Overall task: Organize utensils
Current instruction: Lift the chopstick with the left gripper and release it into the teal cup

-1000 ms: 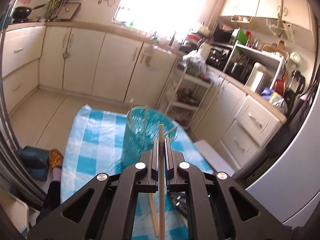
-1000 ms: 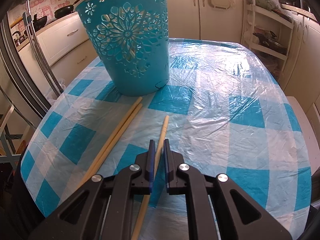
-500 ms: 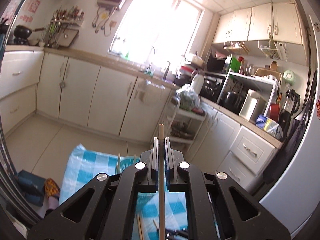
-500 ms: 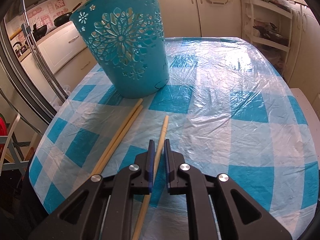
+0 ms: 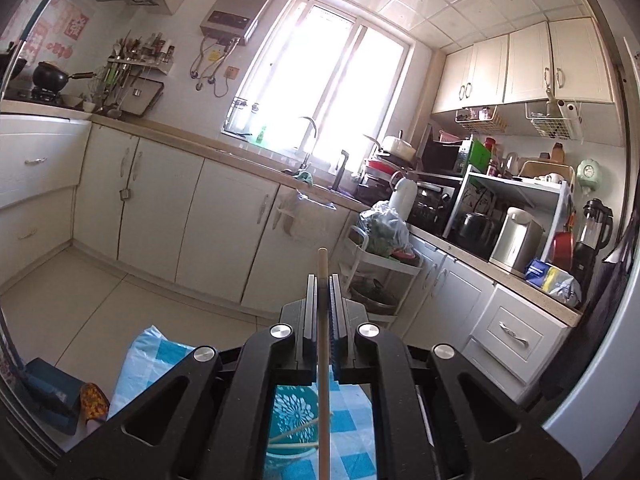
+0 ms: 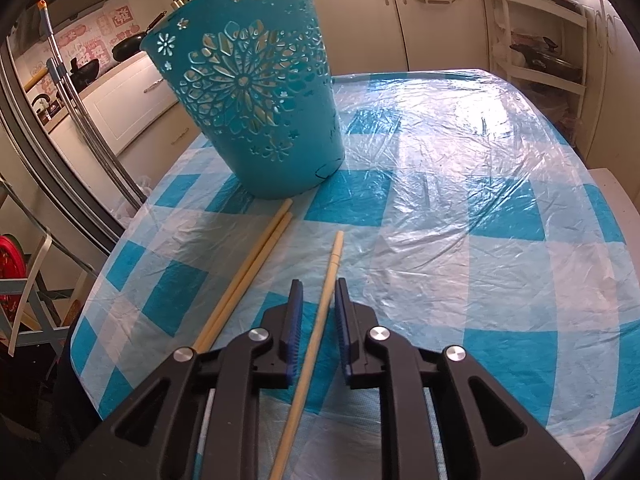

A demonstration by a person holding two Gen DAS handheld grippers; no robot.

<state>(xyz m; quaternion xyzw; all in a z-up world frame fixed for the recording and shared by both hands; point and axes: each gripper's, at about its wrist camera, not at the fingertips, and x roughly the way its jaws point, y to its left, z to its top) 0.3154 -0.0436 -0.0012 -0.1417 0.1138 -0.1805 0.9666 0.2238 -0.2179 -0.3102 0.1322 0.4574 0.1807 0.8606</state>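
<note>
Only the left wrist view shows the kitchen window (image 5: 320, 80) and counters, with the teal bucket (image 5: 296, 424) low in frame holding chopsticks. The right wrist view shows that bucket (image 6: 256, 92) standing on the checked tablecloth (image 6: 460, 200), a pair of chopsticks (image 6: 248, 272) lying beside it.

The left gripper (image 5: 322, 280) is clenched on one upright chopstick (image 5: 323, 360). The right gripper (image 6: 316, 284) is opening; a single chopstick (image 6: 320, 312) lies between its pads, not pressed.

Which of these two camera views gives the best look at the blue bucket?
The right wrist view. There the bucket stands whole on the table, its flower cut-outs clear. The left wrist view shows only a slice of the bucket from above, through a gap in the left gripper, with chopsticks inside it.
</note>
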